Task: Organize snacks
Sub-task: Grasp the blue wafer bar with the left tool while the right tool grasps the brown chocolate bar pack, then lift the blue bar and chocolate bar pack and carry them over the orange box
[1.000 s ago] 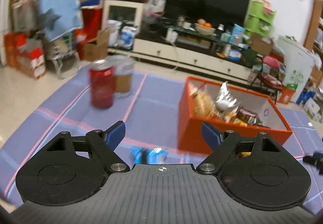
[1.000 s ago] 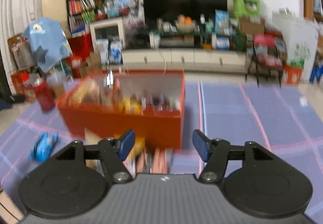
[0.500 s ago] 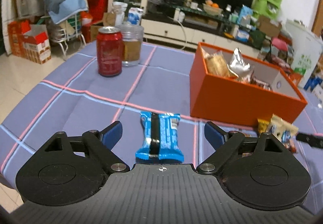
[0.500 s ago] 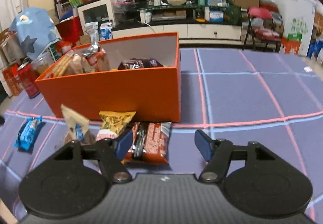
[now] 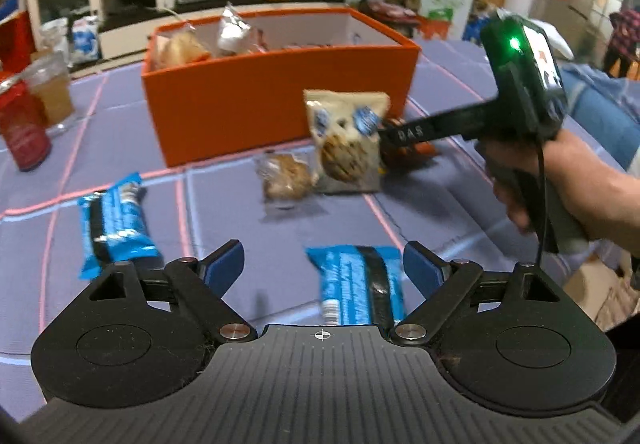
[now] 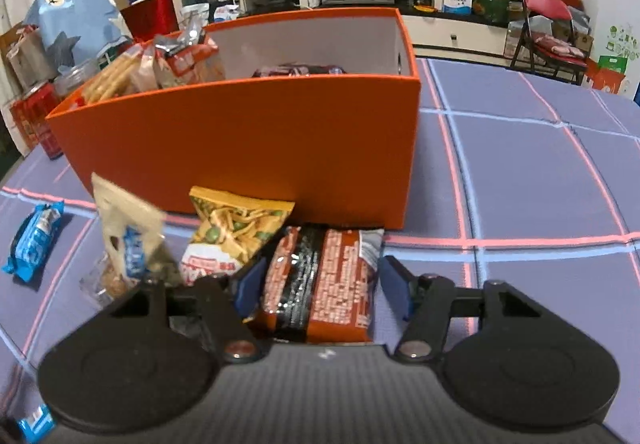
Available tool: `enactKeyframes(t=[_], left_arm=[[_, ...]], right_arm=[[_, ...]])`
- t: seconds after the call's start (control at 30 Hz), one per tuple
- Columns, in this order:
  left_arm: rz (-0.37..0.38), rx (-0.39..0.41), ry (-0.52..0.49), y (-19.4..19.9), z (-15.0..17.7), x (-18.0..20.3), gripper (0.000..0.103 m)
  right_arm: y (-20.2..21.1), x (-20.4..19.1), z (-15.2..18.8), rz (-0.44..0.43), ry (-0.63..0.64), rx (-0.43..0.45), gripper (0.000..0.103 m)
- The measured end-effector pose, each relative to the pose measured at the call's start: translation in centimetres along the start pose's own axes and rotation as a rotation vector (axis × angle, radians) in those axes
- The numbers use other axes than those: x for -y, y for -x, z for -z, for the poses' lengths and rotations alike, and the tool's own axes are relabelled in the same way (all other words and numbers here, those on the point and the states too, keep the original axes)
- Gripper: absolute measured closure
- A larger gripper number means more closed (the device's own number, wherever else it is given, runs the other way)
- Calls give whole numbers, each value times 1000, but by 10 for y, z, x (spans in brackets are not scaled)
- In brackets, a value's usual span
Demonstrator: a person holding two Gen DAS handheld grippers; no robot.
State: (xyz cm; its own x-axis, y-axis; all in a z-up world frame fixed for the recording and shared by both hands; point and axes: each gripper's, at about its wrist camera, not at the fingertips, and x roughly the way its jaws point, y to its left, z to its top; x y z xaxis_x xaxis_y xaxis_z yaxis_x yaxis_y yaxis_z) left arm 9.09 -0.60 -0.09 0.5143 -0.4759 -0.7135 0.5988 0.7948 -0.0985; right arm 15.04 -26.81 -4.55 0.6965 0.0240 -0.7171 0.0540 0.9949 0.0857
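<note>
Snacks already fill part of the orange box [image 6: 248, 147]: crackers, foil bags and a dark packet show above its rim, so we judge the job well begun but far from finished. Several packets lie outside it on the blue checked cloth [image 6: 520, 171].

Our right gripper [image 6: 318, 286] has its jaws on either side of the red packet [image 6: 324, 284], which lies flat just in front of the box. The jaws have just been closing, with that packet between them; its left edge looks against the left pad, yet a gap shows at the right pad, so we read it as not yet gripped. Beside it lean a yellow pea-snack bag [image 6: 236, 228] and a cookie pouch [image 6: 128, 236].

Our left gripper [image 5: 322, 270] holds its jaws apart, having narrowed slightly, above a blue bar [image 5: 360, 284] that sits off toward the right finger, untouched. A second blue bar [image 5: 114, 224] lies to the left, and a clear-wrapped cookie [image 5: 286, 177] sits near the pouch.

Left to do, as we judge it: box the red packet, both blue bars, the pea bag, the pouch and the cookie.
</note>
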Motion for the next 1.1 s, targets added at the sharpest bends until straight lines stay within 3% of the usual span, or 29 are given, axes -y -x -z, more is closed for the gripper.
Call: enactKeyframes(t=[0.07, 0.17, 0.27, 0.43, 0.6, 0.7, 0.83, 0.87, 0.9, 1.1], left_arm=[[5, 1, 18, -5, 1, 1, 44], [50, -29, 24, -15, 1, 7, 50], [46, -54, -22, -24, 3, 20, 52], [40, -98, -49, -39, 15, 32, 65], [18, -92, 11, -43, 14, 22, 84], [23, -84, 14, -44, 15, 21, 82], [17, -80, -48, -44, 18, 32, 70], [5, -81, -56, -44, 18, 34, 75], [-15, -81, -62, -44, 18, 35, 92], [-14, -76, -33, -39, 13, 31, 92]], right_arm=[[1, -1, 2, 17, 31, 1, 50], [4, 2, 3, 22, 43, -3, 51], [6, 12, 4, 35, 43, -7, 52], [12, 27, 8, 50, 33, -13, 52], [12, 28, 11, 61, 43, -9, 52], [11, 26, 12, 64, 56, -5, 51], [12, 26, 12, 62, 56, -4, 51], [12, 27, 13, 61, 55, -6, 52], [13, 27, 13, 58, 54, -10, 52], [19, 26, 14, 47, 72, -19, 53]])
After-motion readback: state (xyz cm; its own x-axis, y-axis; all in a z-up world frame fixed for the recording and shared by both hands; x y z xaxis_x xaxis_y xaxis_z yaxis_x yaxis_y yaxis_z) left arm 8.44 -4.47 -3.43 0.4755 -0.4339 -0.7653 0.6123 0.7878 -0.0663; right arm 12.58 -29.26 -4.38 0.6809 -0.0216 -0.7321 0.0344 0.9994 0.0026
